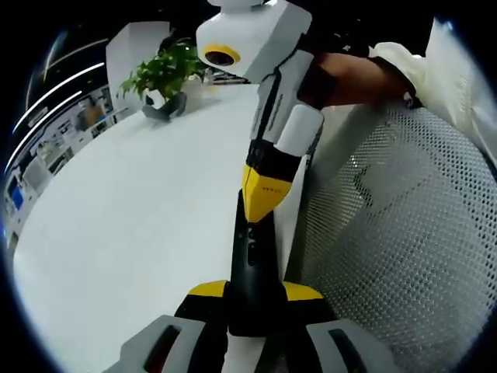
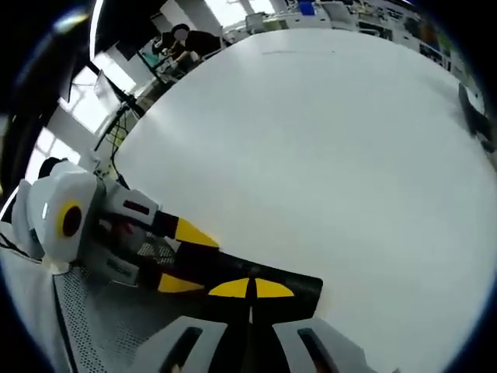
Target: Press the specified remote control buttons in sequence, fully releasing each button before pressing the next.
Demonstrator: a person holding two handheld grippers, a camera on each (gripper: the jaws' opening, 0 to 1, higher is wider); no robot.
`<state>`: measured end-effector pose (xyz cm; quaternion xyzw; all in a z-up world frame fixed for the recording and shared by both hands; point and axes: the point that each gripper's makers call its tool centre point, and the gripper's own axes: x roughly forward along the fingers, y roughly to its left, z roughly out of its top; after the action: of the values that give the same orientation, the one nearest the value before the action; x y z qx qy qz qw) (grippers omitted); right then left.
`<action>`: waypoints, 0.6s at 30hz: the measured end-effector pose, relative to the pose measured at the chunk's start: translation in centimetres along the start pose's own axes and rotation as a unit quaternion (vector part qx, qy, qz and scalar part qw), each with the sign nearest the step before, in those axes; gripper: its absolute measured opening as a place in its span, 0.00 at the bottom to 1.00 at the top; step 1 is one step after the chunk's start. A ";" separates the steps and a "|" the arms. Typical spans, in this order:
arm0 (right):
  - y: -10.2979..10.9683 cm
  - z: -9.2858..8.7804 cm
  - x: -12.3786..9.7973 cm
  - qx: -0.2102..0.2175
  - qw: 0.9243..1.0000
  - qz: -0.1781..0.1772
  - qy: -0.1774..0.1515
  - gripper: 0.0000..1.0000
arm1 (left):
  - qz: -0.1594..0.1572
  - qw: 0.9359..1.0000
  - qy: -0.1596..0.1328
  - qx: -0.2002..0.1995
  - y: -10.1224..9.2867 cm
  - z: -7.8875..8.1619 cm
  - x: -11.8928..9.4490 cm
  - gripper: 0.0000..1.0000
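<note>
so the one black remote control [image 1: 250, 272] is held up off the white tabletop [image 1: 132, 225], near its edge, with its near end clamped between the yellow-tipped jaws of the left gripper [image 1: 253, 299]. those jaws are drawn in tight against the remote's sides and carry nothing else. the right gripper [image 1: 264, 194] comes in from above in the left gripper view, its two yellow tips brought together into a single point that rests on or just over the remote's button face; i can't tell whether it is actually pressing. in the right gripper view the same closed tips [image 2: 250, 289] sit on the dark body of the remote [image 2: 233, 273], with the left gripper [image 2: 167, 256] holding it from the left side, and there's nothing between them.

what could go wrong, to my eye: the closed tip looks broad against the small buttons, so it may catch two at once or land on the wrong one. a hard push could pivot the remote in the left grip, since only one end is held. and if the tip isn't lifted fully clear, the next press may not count as separate.

counting: one remote, two grippers, one potted plant [image 1: 165, 78] far across the tabletop, one mesh chair back [image 1: 404, 233] beside the edge, and one gloved hand [image 1: 404, 66] on the right gripper.
</note>
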<state>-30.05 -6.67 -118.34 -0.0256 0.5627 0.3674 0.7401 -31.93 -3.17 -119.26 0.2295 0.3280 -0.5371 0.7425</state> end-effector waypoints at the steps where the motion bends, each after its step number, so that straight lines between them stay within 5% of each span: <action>1: 0.0 0.0 0.0 -0.004 1.000 -0.002 -0.002 0.00 | 0.000 1.000 0.000 0.002 0.0 0.0 0.0 0.24; 18: -0.2 0.0 0.0 0.005 1.000 0.007 -0.002 0.00 | 0.001 1.000 -0.002 0.000 0.0 0.0 0.0 0.24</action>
<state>-29.92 -6.80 -118.36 -0.0170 0.5632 0.3695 0.7389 -31.90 -3.18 -119.27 0.2292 0.3265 -0.5371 0.7432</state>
